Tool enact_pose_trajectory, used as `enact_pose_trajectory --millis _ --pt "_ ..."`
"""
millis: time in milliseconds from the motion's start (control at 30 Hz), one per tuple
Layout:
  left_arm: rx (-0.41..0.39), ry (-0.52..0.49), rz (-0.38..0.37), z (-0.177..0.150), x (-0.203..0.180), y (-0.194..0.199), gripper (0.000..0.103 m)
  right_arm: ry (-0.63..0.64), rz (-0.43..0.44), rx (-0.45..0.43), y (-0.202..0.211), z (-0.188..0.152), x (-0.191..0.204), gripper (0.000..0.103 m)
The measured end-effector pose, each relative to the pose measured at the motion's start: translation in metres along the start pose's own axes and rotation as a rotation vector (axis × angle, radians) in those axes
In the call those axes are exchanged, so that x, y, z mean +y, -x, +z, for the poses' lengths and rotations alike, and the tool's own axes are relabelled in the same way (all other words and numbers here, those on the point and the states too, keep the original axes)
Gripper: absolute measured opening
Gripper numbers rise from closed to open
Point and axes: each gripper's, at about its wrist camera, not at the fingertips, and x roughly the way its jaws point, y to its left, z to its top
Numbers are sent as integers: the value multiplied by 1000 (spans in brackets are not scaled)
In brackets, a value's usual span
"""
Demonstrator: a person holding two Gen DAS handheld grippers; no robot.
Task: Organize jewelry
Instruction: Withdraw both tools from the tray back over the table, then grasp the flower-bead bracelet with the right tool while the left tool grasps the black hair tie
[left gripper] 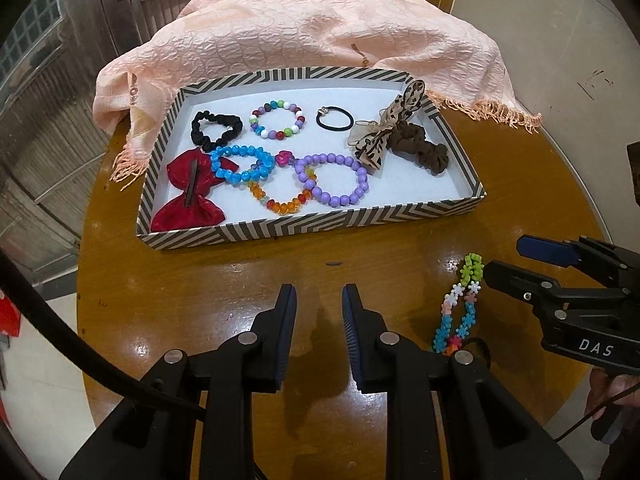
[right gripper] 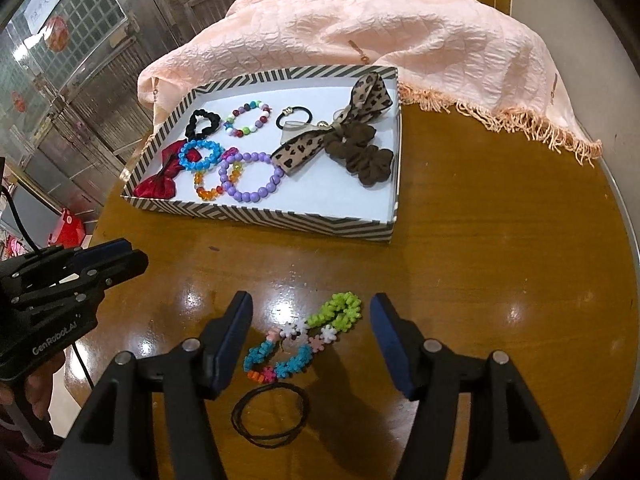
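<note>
Glossy worktop (right gripper: 480, 260): round, brown wood.
Flower-bead bracelet (right gripper: 304, 342): spiky plastic loop, lower centre, between right gripper's (right gripper: 312, 336) spread jaws.
Left gripper (left gripper: 319, 312): jaws apart, empty.
Tray (right gripper: 280, 222): striped cardboard.

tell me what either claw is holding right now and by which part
Nothing is held. The right claw is open around the flower bracelet on the table, not touching it; the left claw is open and empty.

My right gripper (left gripper: 496, 258) carries "DAS" in pale capitals on its black body, seen from my left wrist; my left gripper (right gripper: 134, 256) carries "GenRoboLAI" along its black side, the last letters hard to make out
</note>
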Motion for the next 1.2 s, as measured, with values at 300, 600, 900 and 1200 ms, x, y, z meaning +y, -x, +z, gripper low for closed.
enact_pose_trajectory --millis 300,600,900,1200 --pt "7 -11 -4 -6 -4 -1 17 -20 -4 11 -5 -3 -3 65" --pt "22 -19 -16 -10 -8 -2 17 -25 -4 19 -6 -5 -3 65" --pt "53 -37 -75 -21 -20 0 18 -44 -14 35 -11 -7 -9 65" --pt "80 -36 -79 -28 -23 -7 18 -56 -5 63 -24 -10 -8 65"
